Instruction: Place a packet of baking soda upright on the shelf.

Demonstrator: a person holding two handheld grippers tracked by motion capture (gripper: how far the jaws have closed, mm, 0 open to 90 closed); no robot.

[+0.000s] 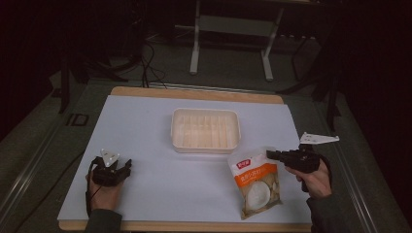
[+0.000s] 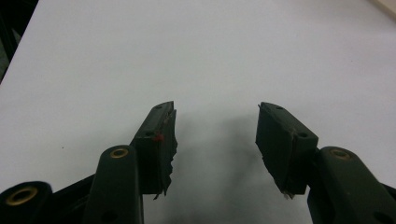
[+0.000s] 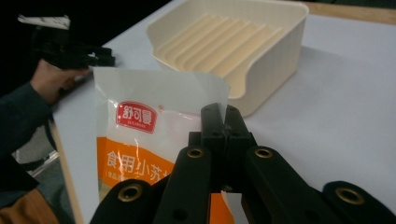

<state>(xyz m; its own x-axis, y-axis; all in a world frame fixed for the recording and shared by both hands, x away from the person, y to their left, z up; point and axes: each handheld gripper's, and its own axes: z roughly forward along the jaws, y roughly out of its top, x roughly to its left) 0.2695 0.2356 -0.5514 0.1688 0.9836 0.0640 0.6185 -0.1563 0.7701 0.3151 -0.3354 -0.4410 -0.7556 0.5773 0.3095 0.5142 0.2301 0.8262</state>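
A pouch [image 1: 256,182] lies on the white sheet [image 1: 160,184] covering the surface, near the front right corner, just in front of a cream plastic basket [image 1: 205,129]. The pouch is glossy, white at its top with a red logo patch, orange through the middle with white lettering, and in the high view a pale round picture shows lower down. Its top edge is lifted toward the right claw [image 1: 270,154], and light glares off the crinkled film.

The right claw, seen in its own view [image 3: 225,114], has its jaws pressed together on the upper corner of the pouch [image 3: 140,135]. The basket [image 3: 275,56] sits just behind, its floor ribbed with raised slats.

The left claw [image 1: 121,165] rests at the front left of the sheet, well apart from the pouch, held in the person's left hand [image 1: 103,191]. In its own view [image 2: 215,123] the jaws stand wide apart with nothing between them, only bare white sheet [image 2: 210,56] below.
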